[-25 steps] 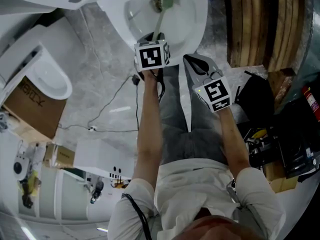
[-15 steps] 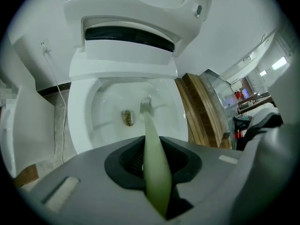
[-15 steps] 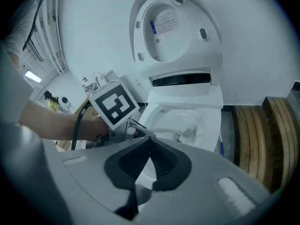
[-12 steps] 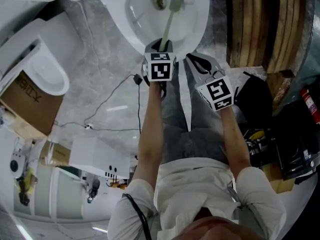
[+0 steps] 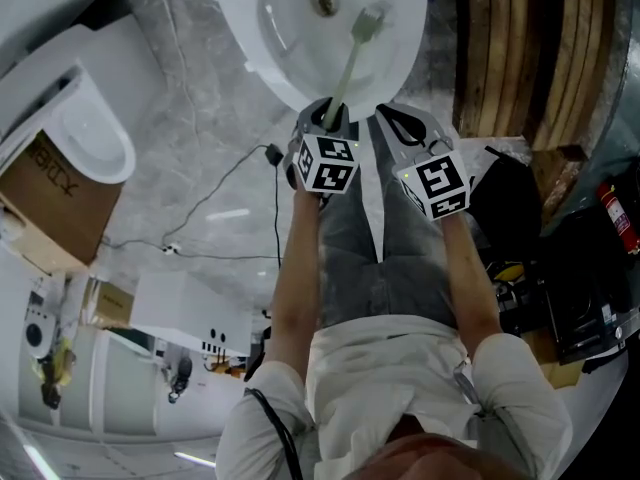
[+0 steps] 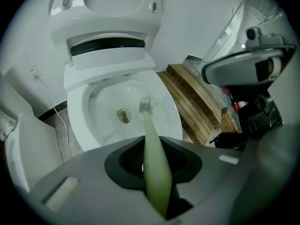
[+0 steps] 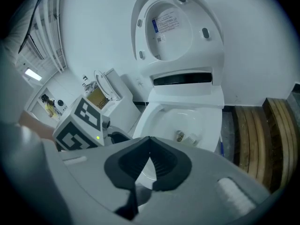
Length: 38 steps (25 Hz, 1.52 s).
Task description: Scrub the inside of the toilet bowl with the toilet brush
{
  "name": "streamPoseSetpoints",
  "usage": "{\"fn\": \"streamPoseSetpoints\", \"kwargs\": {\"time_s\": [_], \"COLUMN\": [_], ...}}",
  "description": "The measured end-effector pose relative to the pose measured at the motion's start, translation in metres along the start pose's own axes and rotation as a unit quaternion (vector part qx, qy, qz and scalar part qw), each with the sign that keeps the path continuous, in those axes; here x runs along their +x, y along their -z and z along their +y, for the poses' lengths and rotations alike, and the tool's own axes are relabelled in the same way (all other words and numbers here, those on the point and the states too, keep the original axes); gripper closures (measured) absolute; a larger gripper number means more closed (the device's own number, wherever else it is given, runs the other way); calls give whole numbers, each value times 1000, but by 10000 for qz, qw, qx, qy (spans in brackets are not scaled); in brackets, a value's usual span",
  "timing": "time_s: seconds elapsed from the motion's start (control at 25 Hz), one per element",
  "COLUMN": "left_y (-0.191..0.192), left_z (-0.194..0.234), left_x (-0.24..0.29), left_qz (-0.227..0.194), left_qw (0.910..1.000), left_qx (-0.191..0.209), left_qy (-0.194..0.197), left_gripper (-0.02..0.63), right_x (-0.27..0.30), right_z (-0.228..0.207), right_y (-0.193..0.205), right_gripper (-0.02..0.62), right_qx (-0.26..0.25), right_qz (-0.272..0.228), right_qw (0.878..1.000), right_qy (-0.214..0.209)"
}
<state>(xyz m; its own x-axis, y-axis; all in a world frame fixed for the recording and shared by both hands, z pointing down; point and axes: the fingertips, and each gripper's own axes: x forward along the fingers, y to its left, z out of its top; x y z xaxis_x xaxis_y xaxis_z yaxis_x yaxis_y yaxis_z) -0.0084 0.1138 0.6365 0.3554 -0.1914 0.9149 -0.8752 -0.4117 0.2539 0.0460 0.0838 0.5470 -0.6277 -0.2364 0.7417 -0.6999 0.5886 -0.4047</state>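
Jutting from left hand-held gripper [image 6: 151, 143] into toilet bowl [image 6: 101, 118]: toilet brush [image 6: 155, 172].

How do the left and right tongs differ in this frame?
The left tongs are shut on the toilet brush; the right tongs are shut on nothing. The left tongs hold the brush head inside the toilet bowl; the right tongs hang idle beside them. Both point toward the bowl.

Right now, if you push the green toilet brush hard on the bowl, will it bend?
Probably hardly: the toilet brush handle looks straight and thick. Its bristle head would likely flex. It seems light, since the left gripper holds it by one end.
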Motion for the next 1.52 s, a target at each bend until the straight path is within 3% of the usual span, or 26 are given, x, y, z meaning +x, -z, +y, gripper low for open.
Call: {"fn": "streamPoseSetpoints", "kwargs": {"time_s": [0.28,0.72,1.04,1.52], "left_y": [34,72,86,73], "left_z": [-5,6,22,29], "left_x": [-16,-20,-17,7], "left_qz": [348,970,1307,1437], "left_qw": [9981,9932,9891,9860], "left_qx": [511,596,95,-283], "left_qy": [51,-244,-668,-801], "left_gripper": [502,505,506,506], "right_x": [5,13,18,24], "right_z": [5,10,9,9], "right_y": [-3,2,4,6], "right_gripper": [592,592,592,592], "right_qx": [-62,-130,-159,-232], "right_qz": [21,184,272,386], "right_qw": [9999,9996,9991,9981], "right_qy": [-84,-189,-273,-418]}}
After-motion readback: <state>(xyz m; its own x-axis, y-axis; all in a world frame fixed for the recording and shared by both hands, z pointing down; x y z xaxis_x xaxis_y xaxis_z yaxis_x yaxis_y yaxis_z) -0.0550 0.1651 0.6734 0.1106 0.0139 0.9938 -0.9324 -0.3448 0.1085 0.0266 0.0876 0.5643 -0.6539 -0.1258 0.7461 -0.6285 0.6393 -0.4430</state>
